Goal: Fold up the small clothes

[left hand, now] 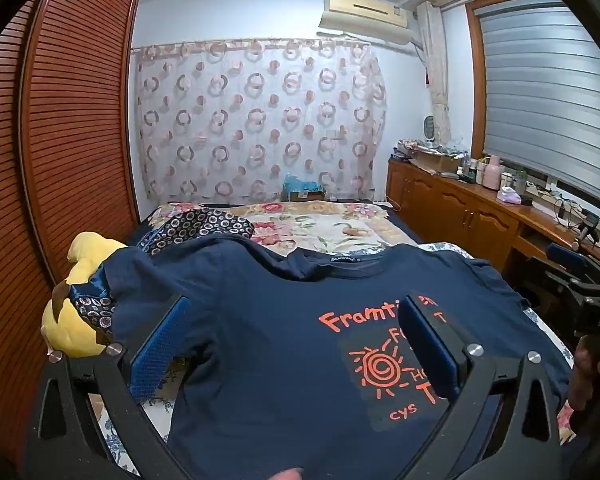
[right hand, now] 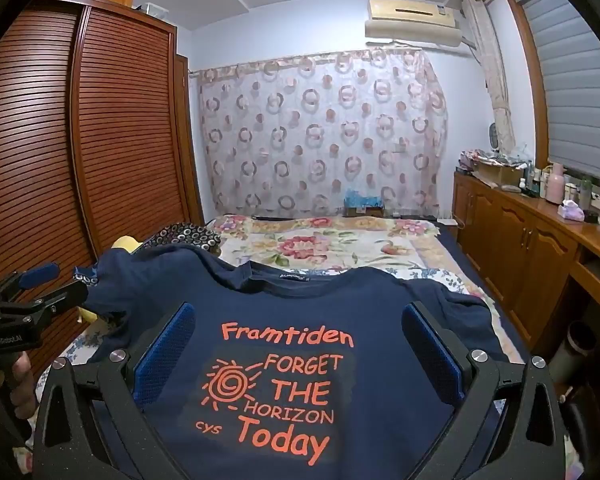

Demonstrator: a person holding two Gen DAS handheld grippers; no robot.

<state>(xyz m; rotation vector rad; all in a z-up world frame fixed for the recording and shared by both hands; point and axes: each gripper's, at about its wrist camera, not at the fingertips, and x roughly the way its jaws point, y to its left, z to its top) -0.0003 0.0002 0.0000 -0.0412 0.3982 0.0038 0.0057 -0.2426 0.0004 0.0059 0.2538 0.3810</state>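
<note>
While spread flat | navy cotton T-shirt (right hand: pixel 300 312); orange print; floral quilt (right hand: pixel 320 244)

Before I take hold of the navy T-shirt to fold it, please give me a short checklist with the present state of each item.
1. Left gripper fingers open: ok.
2. Right gripper fingers open: ok.
3. Navy T-shirt lies print up on the bed: ok.
4. Left sleeve flat: not ok, it is draped over the yellow plush toy.
5. Right sleeve flat: not ok, bunched.
6. Hem flat: cannot tell, out of view.
</note>
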